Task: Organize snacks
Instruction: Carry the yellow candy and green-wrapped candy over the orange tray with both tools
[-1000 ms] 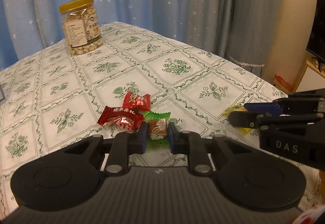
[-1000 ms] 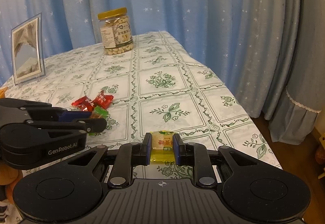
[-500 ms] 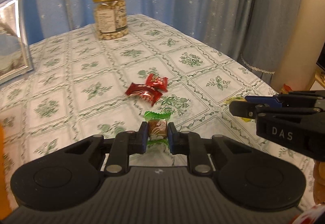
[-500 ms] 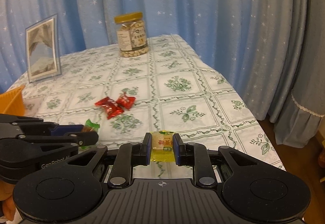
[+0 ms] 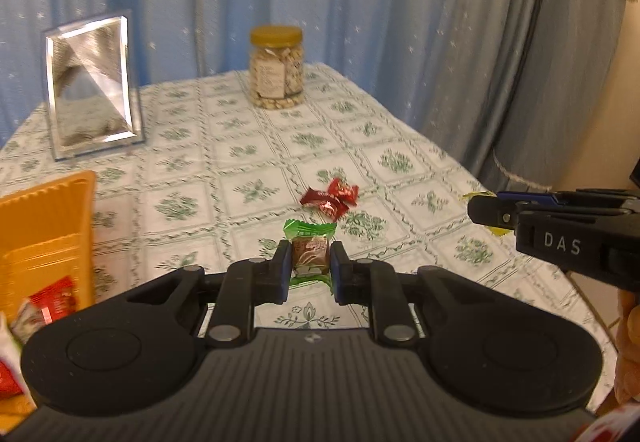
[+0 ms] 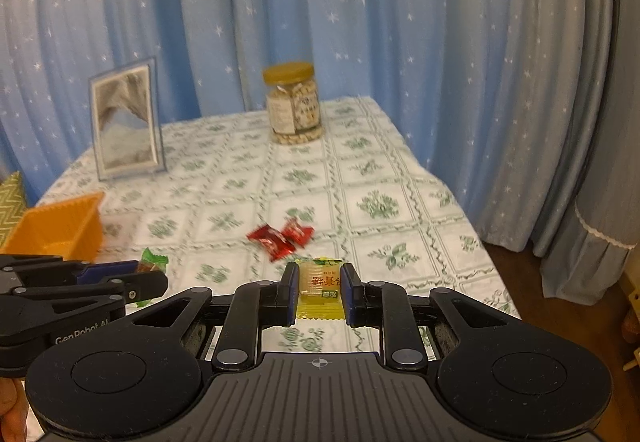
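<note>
Both candies have risen clear of the table, the left gripper [image 5: 307,266] clamped on the green-wrapped candy [image 5: 310,248] and the right gripper [image 6: 320,288] on the yellow candy [image 6: 320,284], with the orange tray [image 5: 48,226] at the table's left edge now in view as the likely drop-off.

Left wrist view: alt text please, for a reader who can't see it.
The left gripper holds a green-wrapped candy between its jaws above a floral tablecloth. Two red candies lie ahead, an orange tray sits left, with a nut jar and picture frame behind.
</note>
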Demonstrator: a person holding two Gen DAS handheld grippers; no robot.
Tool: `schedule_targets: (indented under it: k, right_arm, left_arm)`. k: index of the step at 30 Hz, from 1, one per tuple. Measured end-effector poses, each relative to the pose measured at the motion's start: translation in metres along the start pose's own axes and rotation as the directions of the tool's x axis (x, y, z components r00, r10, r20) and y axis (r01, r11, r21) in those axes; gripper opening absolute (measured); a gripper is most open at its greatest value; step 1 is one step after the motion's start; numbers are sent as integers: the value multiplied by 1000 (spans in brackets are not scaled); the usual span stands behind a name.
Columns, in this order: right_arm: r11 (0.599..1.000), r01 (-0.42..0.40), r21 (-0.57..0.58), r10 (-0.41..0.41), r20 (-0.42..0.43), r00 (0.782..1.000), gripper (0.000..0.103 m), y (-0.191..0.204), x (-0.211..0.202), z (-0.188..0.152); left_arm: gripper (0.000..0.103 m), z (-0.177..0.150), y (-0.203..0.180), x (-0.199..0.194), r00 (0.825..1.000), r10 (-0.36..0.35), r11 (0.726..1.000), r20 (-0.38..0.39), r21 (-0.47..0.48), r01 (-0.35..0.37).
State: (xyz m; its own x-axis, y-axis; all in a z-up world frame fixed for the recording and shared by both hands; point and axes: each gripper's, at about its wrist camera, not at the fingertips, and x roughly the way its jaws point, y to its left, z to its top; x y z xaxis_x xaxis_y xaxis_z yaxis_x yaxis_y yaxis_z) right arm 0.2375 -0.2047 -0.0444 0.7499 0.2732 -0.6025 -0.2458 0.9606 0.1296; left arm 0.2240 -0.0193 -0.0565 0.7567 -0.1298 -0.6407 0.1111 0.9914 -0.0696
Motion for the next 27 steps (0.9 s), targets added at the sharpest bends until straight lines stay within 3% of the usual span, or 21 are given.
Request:
schedule_targets:
  k: [14,27]
  right_arm:
    - [998,-52,-38,53,44,998,22,49,-75,15]
    - [989,-134,-67,137,38,990,22,105,-86,9]
  left_arm:
    - [18,5,20,-99,996,51,997,70,-63,-47]
    - [18,-12,67,-150,987,138,981,78,-145,-126]
